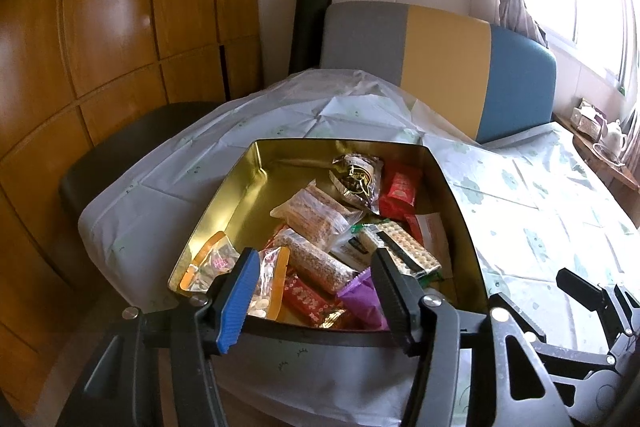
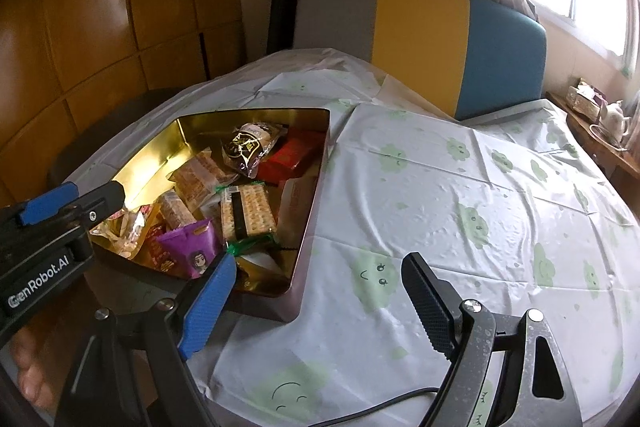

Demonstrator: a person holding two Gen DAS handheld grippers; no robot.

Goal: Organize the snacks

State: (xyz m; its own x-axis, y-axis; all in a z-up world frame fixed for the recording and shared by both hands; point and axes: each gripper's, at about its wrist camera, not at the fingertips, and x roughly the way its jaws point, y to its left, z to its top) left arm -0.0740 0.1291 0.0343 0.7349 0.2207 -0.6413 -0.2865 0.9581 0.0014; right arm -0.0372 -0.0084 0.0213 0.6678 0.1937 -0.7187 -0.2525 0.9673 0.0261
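**Snacks all lie in the tin; tabletop around it shows none**

Snacks (image 1: 320, 239) fill the gold-lined tin (image 1: 240, 187), and both hand-held grippers hover at its near edge. The left hand-held gripper (image 1: 316, 283) is spread wide with nothing between its fingers, poised just above the near rim over the purple pouch (image 1: 362, 301). The right hand-held gripper (image 2: 320, 291) is also spread and empty, hanging above the tabletop (image 2: 460, 207) just beside the tin's right wall.

Inside, the packets lie loosely heaped: cracker pack (image 2: 248, 209), red packets (image 2: 290, 157), a dark foil bag (image 2: 248, 145), with bare floor at the far left. No loose packet shows on the cloth. Gathering looks done; whether the heap is to be tidied further, or is about to be emptied out, these views do not settle.
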